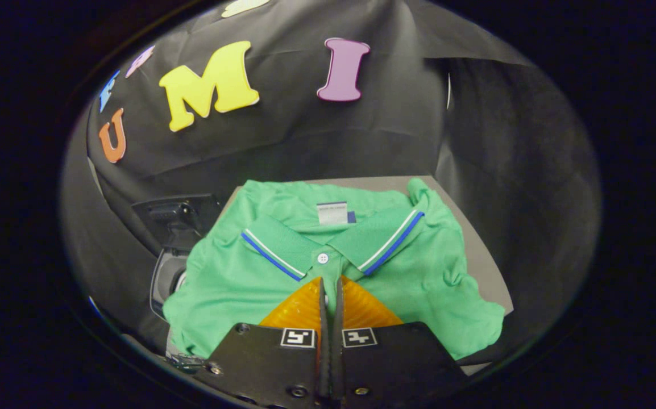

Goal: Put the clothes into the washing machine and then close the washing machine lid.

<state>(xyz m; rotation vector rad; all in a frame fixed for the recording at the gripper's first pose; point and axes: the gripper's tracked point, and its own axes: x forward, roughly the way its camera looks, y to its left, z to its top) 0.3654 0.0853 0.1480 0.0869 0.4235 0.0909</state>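
A green polo shirt [419,267] with a blue-and-white striped collar lies spread over a grey table [484,258], collar facing away from me. My gripper [331,279] is shut on the shirt's button placket, just below the white button; a strip of green cloth shows pinched between the two fingers. To the left of the shirt stands a small washing machine [164,281], its dark lid [175,218] raised. The shirt's left sleeve covers part of the machine's rim, and the drum inside is mostly hidden.
The booth's black cloth wall hangs close behind the table and wraps round on both sides. A bare strip of grey tabletop shows to the right of the shirt and behind it.
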